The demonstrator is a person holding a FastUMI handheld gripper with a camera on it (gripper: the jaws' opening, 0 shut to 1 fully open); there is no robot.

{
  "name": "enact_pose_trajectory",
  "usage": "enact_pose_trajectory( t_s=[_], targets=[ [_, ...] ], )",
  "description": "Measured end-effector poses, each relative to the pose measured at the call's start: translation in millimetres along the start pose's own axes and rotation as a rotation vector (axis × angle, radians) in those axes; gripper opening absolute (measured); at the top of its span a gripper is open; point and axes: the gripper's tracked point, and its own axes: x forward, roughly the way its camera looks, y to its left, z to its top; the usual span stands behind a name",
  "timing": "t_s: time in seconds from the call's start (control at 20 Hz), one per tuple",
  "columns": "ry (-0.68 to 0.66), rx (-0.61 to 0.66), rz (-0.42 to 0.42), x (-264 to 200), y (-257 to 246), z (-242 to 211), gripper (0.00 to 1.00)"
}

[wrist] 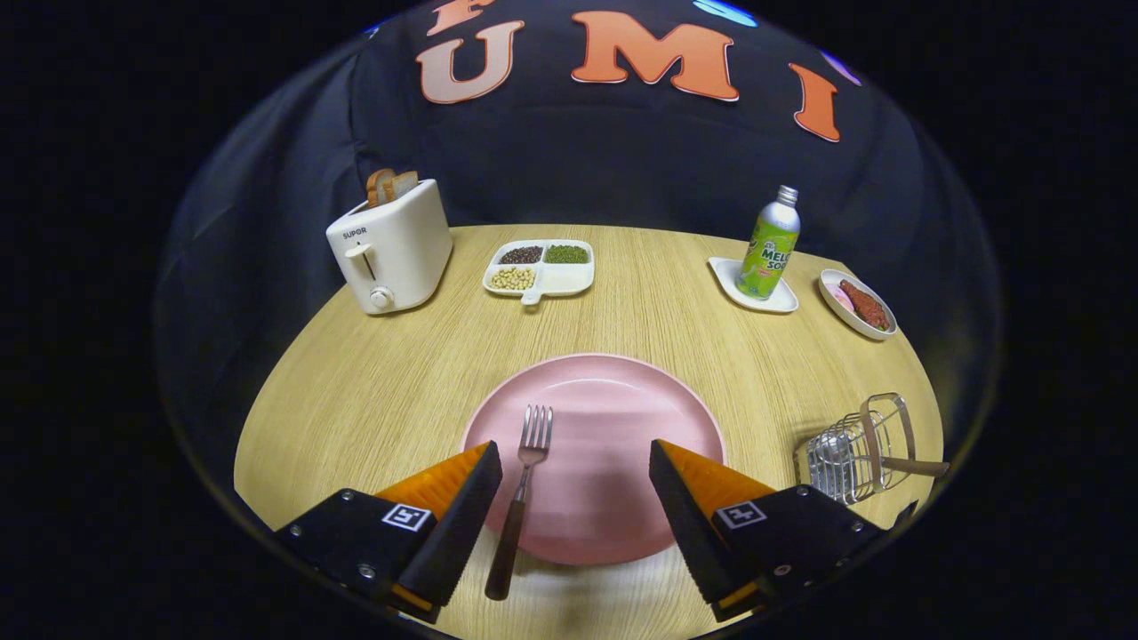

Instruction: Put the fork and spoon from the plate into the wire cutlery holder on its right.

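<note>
The gripper (575,462) is spread wide and holds nothing. It hangs low in the frame, over the near part of the pink plate (622,400) on the worktop (373,382).

The fork (520,498) lies between the two fingers, much closer to the left finger (462,498). Its prongs point away from the gripper, toward the middle of the plate. Its dark handle runs back toward the bottom of the frame and sticks out over the plate's near rim. So the fork's long line runs almost the same way as the fingers point.

I see no spoon on the plate.

The wire cutlery holder (858,449) stands at the lower right, past the right finger, apart from the plate.

To grab the fork, I think the gripper must slide a little left.
</note>
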Motion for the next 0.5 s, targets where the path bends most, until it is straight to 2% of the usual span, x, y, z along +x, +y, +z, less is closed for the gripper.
enact_pose_trajectory(
  t_s=[0.3, 0.4, 0.45, 0.5],
  targets=[
    [0.063, -0.016, 0.03, 17, 17, -21, 0.99],
    [0.075, -0.026, 0.035, 20, 21, -24, 0.92],
    [0.08, -0.031, 0.038, 22, 23, -26, 0.83],
    [0.089, -0.035, 0.043, 23, 26, -27, 0.79]
  ],
)
